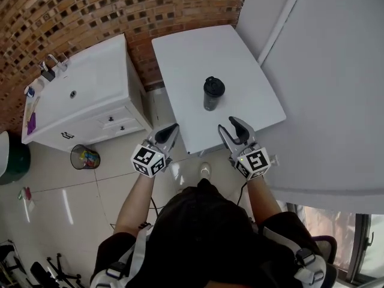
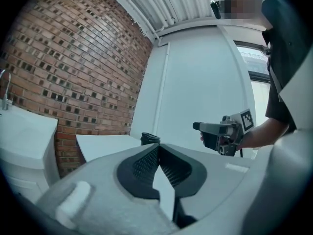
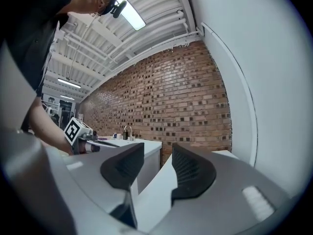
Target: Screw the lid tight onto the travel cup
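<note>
A black travel cup (image 1: 213, 95) with its black lid on top stands upright on the white table (image 1: 192, 53), near the front edge. Both grippers hang level in front of that edge, short of the cup and apart from it. My left gripper (image 1: 173, 128) is to the cup's lower left with its jaws shut and nothing between them. My right gripper (image 1: 231, 125) is to the lower right, jaws apart and empty. In the left gripper view the cup (image 2: 149, 138) shows just beyond the closed left gripper (image 2: 157, 149), with the right gripper (image 2: 205, 128) off to the side. The right gripper view shows the right gripper (image 3: 157, 155) over the table edge; the cup is out of that view.
A white sink cabinet (image 1: 90, 89) with a tap stands left of the table against the brick wall (image 1: 90, 11). A small wire bin (image 1: 86, 157) sits on the tiled floor before it. A white wall (image 1: 336, 71) runs along the table's right side.
</note>
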`<state>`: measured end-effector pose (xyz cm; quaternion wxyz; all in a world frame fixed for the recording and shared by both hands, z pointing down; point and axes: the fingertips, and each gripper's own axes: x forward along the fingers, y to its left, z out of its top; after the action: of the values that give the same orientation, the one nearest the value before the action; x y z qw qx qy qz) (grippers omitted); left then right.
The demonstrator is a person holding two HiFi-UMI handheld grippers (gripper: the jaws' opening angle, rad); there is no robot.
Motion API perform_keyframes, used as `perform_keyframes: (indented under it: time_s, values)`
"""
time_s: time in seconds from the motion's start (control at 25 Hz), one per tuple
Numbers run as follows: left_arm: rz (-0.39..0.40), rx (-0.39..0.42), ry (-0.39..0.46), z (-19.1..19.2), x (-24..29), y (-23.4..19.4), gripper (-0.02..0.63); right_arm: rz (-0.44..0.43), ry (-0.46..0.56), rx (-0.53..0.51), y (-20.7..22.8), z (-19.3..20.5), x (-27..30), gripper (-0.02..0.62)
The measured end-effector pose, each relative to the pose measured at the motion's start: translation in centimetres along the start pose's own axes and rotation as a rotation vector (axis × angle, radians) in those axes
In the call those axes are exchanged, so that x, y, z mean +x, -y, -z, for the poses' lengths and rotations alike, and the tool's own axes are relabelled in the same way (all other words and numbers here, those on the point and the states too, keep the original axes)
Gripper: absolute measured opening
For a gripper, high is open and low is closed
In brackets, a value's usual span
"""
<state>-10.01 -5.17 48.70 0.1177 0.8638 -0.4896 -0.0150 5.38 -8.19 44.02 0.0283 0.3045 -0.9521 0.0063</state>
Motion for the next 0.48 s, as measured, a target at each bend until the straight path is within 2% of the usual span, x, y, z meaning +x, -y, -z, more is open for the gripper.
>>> perform_keyframes:
  time_s: [0.16, 0.32, 0.48]
  values:
    - [0.012, 0.002, 0.034, -1.4, -2.8, 1.3, 0.002, 0.033, -0.030, -0.035, -1.6, -0.4, -1.5, 0.105]
    - [0.012, 0.000, 0.037, -2.1, -5.3, 2.1, 0.002, 0.059, -0.038, -0.035, -3.2, -1.2, -3.0, 0.071]
    - [-0.004, 0.014, 0.064, -3.2, -6.4, 2.6, 0.002, 0.046, -0.007, -0.044, -3.8, -2.4, -3.7, 0.051]
